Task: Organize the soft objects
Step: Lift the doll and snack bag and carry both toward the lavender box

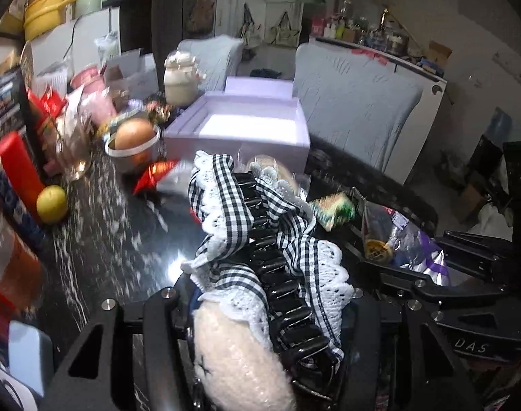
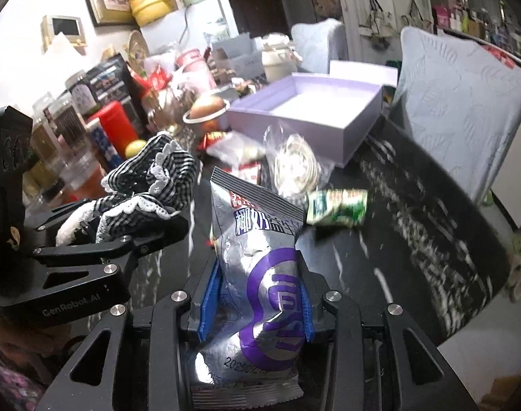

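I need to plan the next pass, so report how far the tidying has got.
Done: nothing shows as put away; the lilac box looks empty inside. In hand: the left gripper is closed on a checked lace-trimmed hair clip, and the right gripper is closed on a silver and purple snack bag. Left: a green packet and a clear bag lie on the dark table.

Right gripper (image 2: 257, 303): closed on silver-purple snack bag (image 2: 260, 274).
Far: lilac box (image 2: 305, 116), open.
Left: gingham cloth (image 2: 150, 178), held.
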`<action>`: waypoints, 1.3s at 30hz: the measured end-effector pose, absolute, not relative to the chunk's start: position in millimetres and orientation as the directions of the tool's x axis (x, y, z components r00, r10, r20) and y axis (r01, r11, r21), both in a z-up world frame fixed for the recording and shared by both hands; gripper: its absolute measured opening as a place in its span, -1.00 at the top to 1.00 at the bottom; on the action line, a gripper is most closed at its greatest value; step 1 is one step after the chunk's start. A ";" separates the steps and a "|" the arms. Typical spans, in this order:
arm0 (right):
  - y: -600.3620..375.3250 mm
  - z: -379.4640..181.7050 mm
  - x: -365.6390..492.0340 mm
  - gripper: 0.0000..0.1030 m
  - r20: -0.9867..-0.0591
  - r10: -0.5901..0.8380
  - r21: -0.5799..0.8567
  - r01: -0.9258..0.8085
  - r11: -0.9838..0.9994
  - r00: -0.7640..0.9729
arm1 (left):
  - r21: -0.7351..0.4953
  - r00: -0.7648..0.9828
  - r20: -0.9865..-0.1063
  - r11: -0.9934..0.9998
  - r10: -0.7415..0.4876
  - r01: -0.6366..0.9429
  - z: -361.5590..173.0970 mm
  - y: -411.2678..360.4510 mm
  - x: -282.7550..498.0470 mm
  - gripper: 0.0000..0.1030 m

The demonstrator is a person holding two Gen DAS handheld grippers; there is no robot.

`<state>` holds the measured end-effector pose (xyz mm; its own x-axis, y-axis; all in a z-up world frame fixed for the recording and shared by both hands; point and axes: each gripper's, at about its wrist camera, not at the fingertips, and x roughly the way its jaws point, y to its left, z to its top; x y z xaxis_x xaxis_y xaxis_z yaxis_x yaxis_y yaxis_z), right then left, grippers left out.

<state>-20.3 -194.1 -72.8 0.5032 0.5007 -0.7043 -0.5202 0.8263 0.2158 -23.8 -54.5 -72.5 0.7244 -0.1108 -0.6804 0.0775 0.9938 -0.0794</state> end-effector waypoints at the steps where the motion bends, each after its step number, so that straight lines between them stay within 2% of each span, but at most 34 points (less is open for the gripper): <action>1: -194.8 -68.9 -18.2 0.26 -0.698 0.502 0.211 -0.523 0.826 0.510 | -0.079 0.736 -0.667 0.993 -0.115 0.084 -66.6 -55.3 -21.0 -0.02; 31: -179.8 36.5 84.8 0.26 -0.509 0.535 0.107 -0.567 0.817 0.674 | -0.060 0.908 -0.399 0.992 -0.127 0.112 36.2 -26.6 83.3 -0.02; 39: -170.1 51.5 129.5 0.26 -0.466 0.545 0.095 -0.573 0.814 0.697 | -0.064 0.921 -0.369 0.992 -0.121 0.105 42.8 -19.9 131.3 -0.02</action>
<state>129.5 -170.1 51.5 0.6971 0.5452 -0.4656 -0.5733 0.8138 0.0945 131.3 -19.9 42.8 0.9215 -0.1214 -0.3690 0.1052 0.9924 -0.0638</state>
